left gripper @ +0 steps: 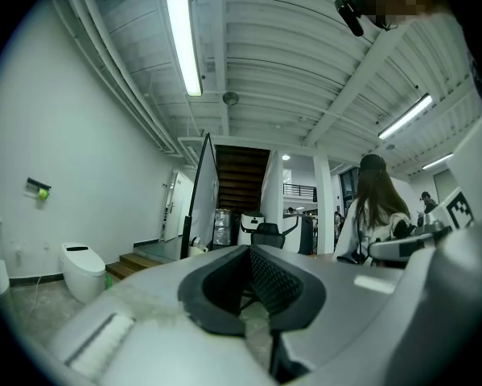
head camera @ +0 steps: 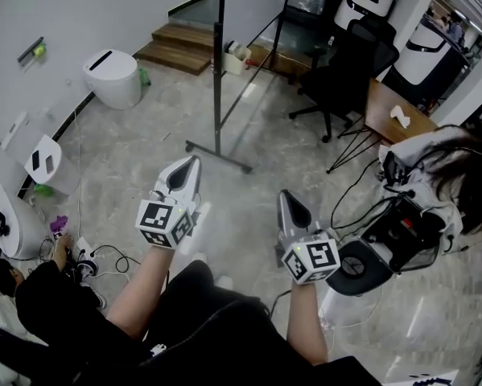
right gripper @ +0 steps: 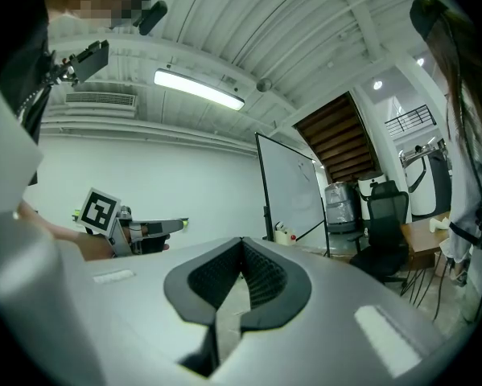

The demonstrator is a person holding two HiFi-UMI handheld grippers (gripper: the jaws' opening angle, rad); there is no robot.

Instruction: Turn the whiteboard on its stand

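The whiteboard (head camera: 253, 22) stands on its black wheeled stand (head camera: 218, 153) on the floor ahead, nearly edge-on to me. It is a thin dark edge (left gripper: 202, 191) in the left gripper view and a white face (right gripper: 291, 187) in the right gripper view. My left gripper (head camera: 190, 166) is held out short of the stand's foot, jaws shut on nothing (left gripper: 249, 252). To its right, my right gripper (head camera: 288, 201) points the same way and is also shut and empty (right gripper: 241, 244). Neither one touches the board. The left gripper (right gripper: 148, 228) also shows in the right gripper view.
A white round bin (head camera: 113, 77) stands by the left wall. Wooden steps (head camera: 176, 47) lie behind the board. A black office chair (head camera: 345, 63) and a wooden table (head camera: 393, 115) stand at the right. A person (head camera: 446, 175) with equipment is close at the right. Cables (head camera: 88, 256) lie at the lower left.
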